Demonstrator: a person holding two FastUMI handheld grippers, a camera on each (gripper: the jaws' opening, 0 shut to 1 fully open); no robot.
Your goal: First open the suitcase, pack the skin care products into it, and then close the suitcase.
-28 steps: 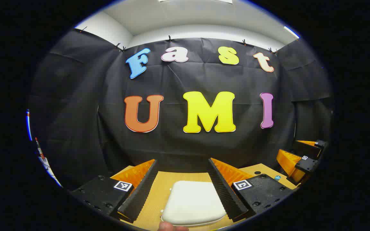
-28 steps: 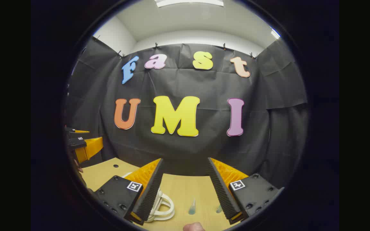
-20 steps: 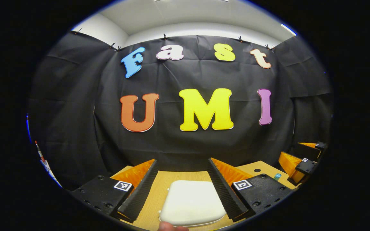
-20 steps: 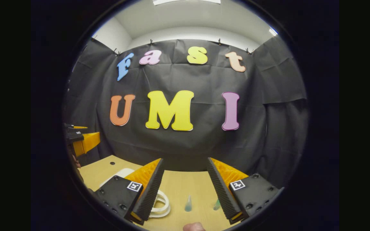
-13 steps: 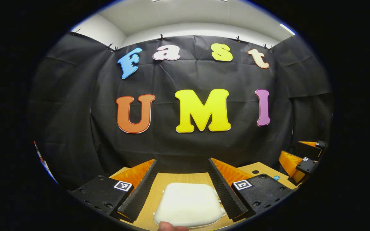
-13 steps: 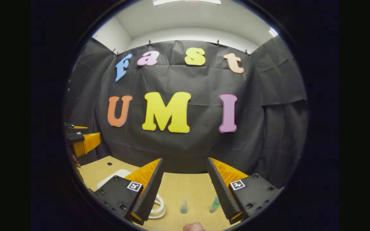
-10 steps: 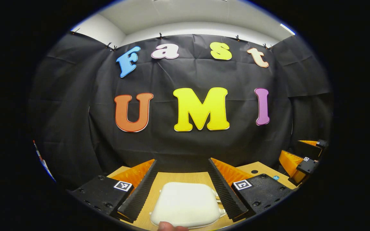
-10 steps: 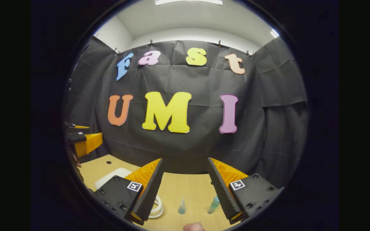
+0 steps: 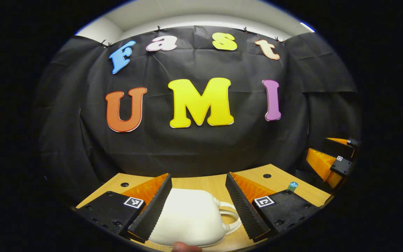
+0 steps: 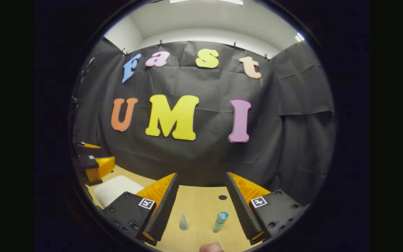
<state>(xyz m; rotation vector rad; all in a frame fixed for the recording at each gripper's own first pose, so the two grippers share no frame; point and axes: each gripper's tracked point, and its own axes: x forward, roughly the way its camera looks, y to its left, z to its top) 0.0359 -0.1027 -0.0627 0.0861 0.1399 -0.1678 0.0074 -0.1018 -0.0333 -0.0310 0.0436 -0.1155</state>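
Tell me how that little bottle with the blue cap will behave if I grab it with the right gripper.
The bottle stands upright on the table, tall and narrow, so a nudge would probably tip it. It looks round, so it may then roll. Its clear plastic look suggests light weight. The right gripper is open and apart from it.

The suitcase (image 9: 187, 218) is white, the table (image 10: 201, 206) is light wood, and the small bottle (image 10: 219, 221) is pale blue-green.

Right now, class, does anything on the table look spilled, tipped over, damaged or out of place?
Nothing stands out. The white suitcase lies flat and closed on the table, handle to one side. The two small skin care bottles stand upright, apart, with no spill. Both tools, left and right, are open.
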